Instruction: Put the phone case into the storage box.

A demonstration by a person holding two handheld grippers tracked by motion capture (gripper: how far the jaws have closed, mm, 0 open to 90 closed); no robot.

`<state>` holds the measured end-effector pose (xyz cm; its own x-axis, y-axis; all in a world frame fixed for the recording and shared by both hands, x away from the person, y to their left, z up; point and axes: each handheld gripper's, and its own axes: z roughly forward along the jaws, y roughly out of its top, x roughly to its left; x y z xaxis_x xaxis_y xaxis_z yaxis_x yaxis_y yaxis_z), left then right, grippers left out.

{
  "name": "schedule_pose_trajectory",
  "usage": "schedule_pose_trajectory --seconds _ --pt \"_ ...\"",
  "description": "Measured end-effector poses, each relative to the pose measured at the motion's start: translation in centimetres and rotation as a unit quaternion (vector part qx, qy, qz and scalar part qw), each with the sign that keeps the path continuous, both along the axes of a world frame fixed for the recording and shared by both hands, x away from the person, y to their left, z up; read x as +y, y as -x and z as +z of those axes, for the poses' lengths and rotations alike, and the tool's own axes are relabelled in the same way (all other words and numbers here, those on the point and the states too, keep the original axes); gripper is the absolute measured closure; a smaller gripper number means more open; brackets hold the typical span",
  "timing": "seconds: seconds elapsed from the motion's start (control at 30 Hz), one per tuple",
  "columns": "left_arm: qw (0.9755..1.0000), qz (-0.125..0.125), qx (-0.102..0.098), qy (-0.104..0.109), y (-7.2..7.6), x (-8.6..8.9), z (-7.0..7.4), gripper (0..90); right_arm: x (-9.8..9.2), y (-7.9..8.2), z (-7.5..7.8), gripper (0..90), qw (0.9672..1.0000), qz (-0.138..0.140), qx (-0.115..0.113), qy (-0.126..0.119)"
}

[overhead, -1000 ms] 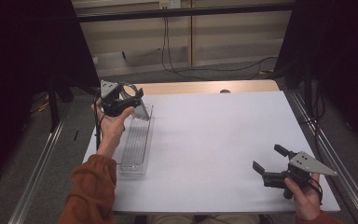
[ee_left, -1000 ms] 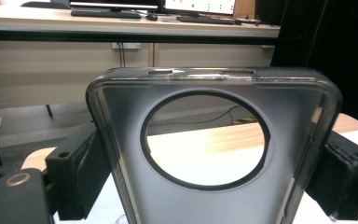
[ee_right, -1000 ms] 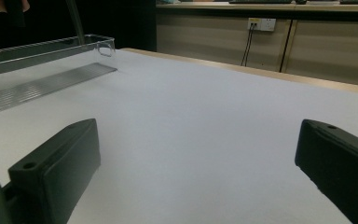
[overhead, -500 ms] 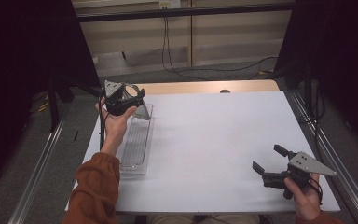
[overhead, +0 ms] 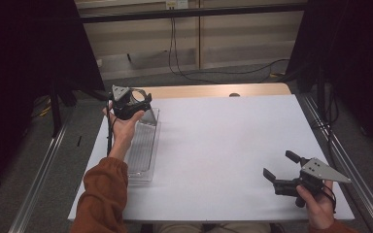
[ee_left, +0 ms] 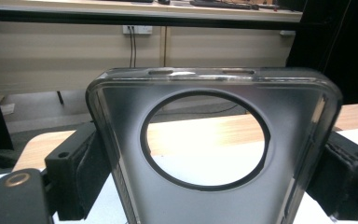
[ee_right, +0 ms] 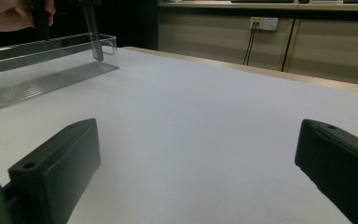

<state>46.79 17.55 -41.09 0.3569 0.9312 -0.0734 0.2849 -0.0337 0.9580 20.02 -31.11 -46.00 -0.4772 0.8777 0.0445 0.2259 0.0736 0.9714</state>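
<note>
Left gripper (overhead: 135,103) sat in the upper left of the high view, raised over the far end of a clear plastic tray (overhead: 143,150), jaws clamped on the two side edges of a translucent smoky phone case (ee_left: 214,154). Seen up close in the left gripper view, filling the middle of the frame, big round camera cutout dead centre, top edge near the top of the frame, one black jaw pressed against each side down at lower left and lower right. Through the cutout, just the pale wood strip and white table (overhead: 233,141). In the high view, hard to make out the case itself, only a greyish sliver hanging beside the gripper above the tray's far end. Tray lay lengthwise along the left edge of the white tabletop, under the orange sleeve (overhead: 102,199). Right gripper (overhead: 280,169) way over at the lower right of that view, well apart from the tray, jaws spread wide with nothing between them, just bare white table in the right gripper view (ee_right: 196,177), the tray (ee_right: 46,60) off in its upper left corner.
</note>
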Motion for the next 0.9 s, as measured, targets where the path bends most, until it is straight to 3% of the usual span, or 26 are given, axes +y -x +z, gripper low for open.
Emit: schedule_pose_trajectory --seconds 0.67,0.9 --pt "1.0000 0.005 0.005 -0.003 -0.8 0.2 -0.8 11.9 0.0 -0.1 -0.1 0.0 1.0000 0.000 0.000 0.002" --pt "1.0000 -0.004 0.003 -0.004 -0.9 0.0 -1.1 11.9 0.0 -0.1 -0.2 0.0 1.0000 0.002 0.001 0.004"
